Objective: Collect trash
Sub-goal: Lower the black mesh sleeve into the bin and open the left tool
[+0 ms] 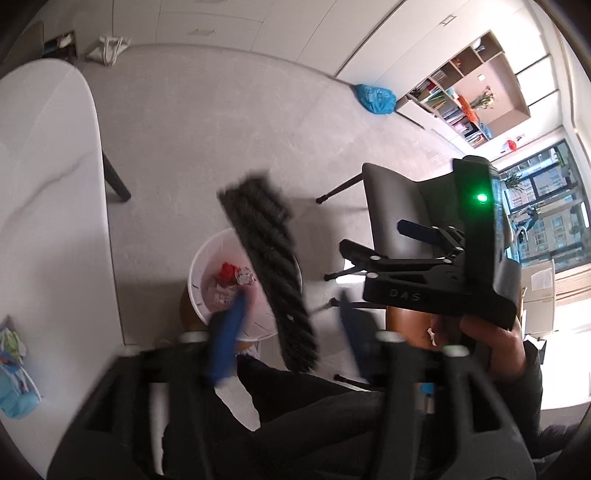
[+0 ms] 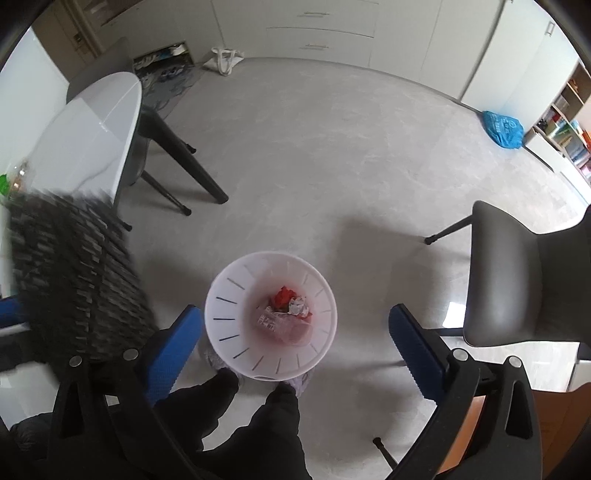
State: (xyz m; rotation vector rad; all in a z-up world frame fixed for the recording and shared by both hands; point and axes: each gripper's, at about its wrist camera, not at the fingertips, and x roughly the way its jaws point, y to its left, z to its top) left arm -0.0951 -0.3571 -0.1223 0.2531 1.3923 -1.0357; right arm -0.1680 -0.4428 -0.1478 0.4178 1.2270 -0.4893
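Pale grey floor (image 2: 314,155) — white cabinets (image 2: 321,33)

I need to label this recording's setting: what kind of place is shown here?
Probably a home's living or dining room: a white table, a grey chair, a wall of cabinets and open shelves.
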